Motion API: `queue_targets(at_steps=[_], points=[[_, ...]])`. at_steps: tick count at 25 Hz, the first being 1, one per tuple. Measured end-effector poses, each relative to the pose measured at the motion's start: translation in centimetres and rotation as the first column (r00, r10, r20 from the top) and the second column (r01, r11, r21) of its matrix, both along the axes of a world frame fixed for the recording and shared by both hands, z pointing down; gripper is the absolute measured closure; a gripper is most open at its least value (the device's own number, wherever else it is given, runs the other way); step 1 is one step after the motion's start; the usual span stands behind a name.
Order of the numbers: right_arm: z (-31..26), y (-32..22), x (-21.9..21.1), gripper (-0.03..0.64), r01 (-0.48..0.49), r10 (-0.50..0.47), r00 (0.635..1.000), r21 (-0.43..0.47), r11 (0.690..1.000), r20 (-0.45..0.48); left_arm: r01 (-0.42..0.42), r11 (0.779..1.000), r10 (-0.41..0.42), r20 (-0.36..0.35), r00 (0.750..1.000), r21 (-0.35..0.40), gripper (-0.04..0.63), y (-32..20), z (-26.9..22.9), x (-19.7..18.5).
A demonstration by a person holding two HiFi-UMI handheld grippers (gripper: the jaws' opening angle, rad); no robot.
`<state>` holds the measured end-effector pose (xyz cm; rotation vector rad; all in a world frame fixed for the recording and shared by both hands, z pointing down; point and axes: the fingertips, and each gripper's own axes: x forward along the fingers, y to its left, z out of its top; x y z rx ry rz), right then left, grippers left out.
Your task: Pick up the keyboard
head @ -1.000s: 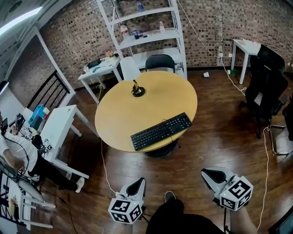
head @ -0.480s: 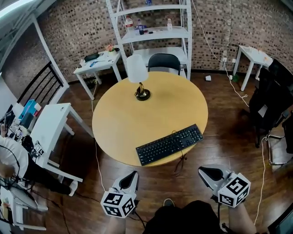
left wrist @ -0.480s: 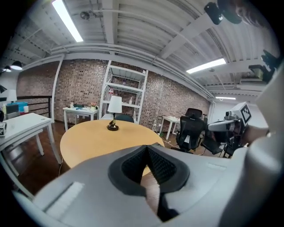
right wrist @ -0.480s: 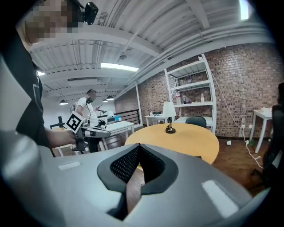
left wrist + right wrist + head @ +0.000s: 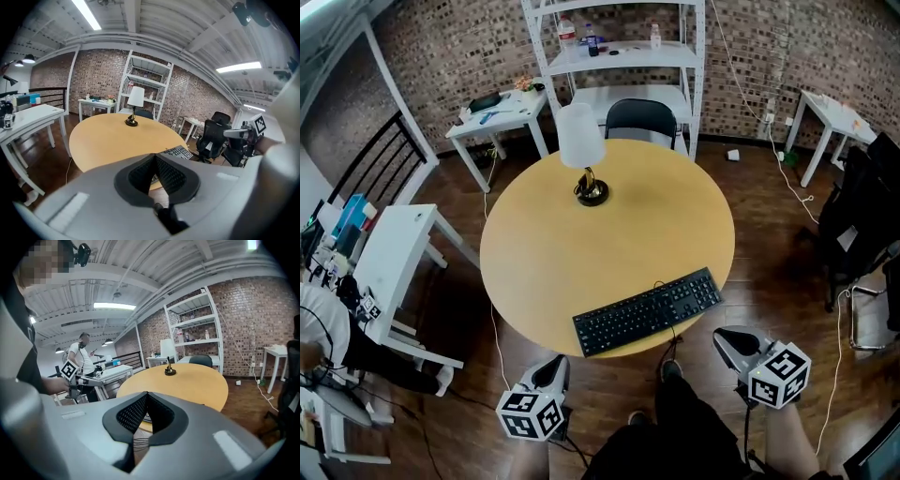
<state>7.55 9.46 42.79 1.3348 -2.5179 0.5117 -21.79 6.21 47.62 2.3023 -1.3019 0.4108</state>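
The keyboard lay slantwise on the round table, right up against the near rim, with its left end closest to the person and its right end angled off toward the table's right edge. Both grippers hung clear of the table, out over the wooden floor. The left gripper, jaws pressed together with nothing between them, sat short of the rim below the keyboard's left end. The right gripper, also pressed together and empty, sat just off the rim near the keyboard's right end. Neither touched the keyboard.

Plenty of bare tabletop lay behind the keyboard, and only a lamp stood toward the far side. Open floor ran down the table's right side as far as a black office chair. On the left a white side table stood nearer the rim, leaving a tighter lane. A dark chair was tucked in at the far edge.
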Motion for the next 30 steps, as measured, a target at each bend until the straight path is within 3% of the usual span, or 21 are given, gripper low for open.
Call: queue_targets(at_steps=[3, 7, 11, 14, 16, 19, 21, 24, 27, 30], points=[[1.3, -3.4, 1.7, 0.614, 0.016, -0.016, 1.000, -0.018, 1.000, -0.020, 0.034, 0.999, -0.034, -0.006, 0.999, -0.036, 0.572, -2.4, 0.5, 0.5], [4.2, -7.5, 5.3, 0.611, 0.028, -0.029, 0.999, -0.080, 0.996, -0.013, 0.061, 0.995, -0.058, 0.036, 0.998, -0.081, 0.572, -5.3, 1.7, 1.2], [7.1, -11.3, 9.5, 0.598, 0.014, -0.011, 1.000, -0.156, 0.988, 0.023, 0.133, 0.978, -0.126, 0.056, 0.990, -0.161, 0.572, -7.7, 4.6, 1.4], [9.6, -14.0, 11.4, 0.614, 0.019, -0.004, 0.997, -0.213, 0.977, 0.074, 0.152, 0.965, -0.128, 0.122, 0.984, -0.214, 0.572, -8.8, 7.0, 1.8], [11.1, -15.4, 12.8, 0.613, 0.035, -0.012, 0.996, -0.253, 0.967, 0.091, 0.163, 0.955, -0.137, 0.118, 0.983, -0.247, 0.572, -9.6, 8.2, 2.9], [13.0, -16.5, 14.8, 0.581, 0.082, -0.043, 0.991, -0.315, 0.946, 0.130, 0.200, 0.919, -0.209, 0.009, 0.978, -0.339, 0.532, -10.6, 10.8, 4.0], [14.6, -17.4, 15.7, 0.543, 0.109, -0.052, 0.985, -0.361, 0.926, 0.164, 0.248, 0.884, -0.285, -0.035, 0.958, -0.397, 0.532, -11.4, 13.0, 3.4], [17.0, -18.8, 16.5, 0.513, 0.126, -0.054, 0.982, -0.421, 0.898, 0.179, 0.320, 0.831, -0.376, -0.036, 0.926, -0.454, 0.531, -12.0, 15.9, 1.1], [19.2, -20.3, 17.1, 0.494, 0.129, -0.051, 0.984, -0.481, 0.867, 0.173, 0.344, 0.795, -0.414, -0.033, 0.909, -0.500, 0.529, -12.2, 18.5, -0.8], [20.9, -20.7, 16.9, 0.485, 0.120, -0.039, 0.987, -0.539, 0.833, 0.159, 0.321, 0.783, -0.391, -0.020, 0.920, -0.533, 0.528, -12.3, 20.2, -2.1]])
